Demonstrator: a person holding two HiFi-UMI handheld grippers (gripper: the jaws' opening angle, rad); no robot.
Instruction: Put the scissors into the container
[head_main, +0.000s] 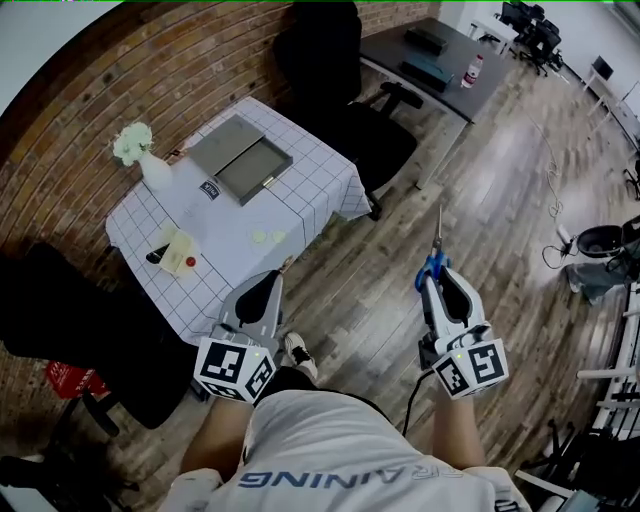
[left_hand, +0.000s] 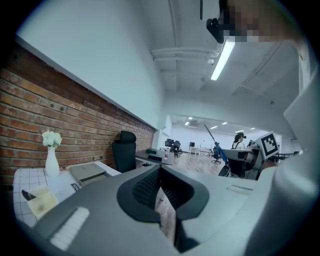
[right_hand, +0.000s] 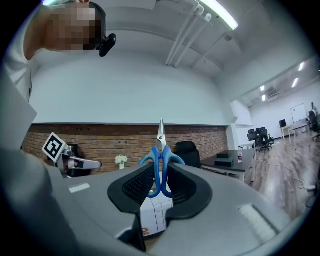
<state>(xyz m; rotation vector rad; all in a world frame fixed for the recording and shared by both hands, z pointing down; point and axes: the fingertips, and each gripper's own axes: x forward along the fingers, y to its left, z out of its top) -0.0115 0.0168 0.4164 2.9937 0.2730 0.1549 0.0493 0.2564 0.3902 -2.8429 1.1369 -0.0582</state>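
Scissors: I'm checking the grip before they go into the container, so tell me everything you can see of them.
The scissors have blue, plastic-looking loop handles and slim, shiny metal blades, closed to a point. The right gripper is shut on the handles, a pad against each loop, and the blades stick out past the jaws along the gripper's line. In the head view they are held in the air over the wooden floor, right of the checked table, touching nothing but the pads.
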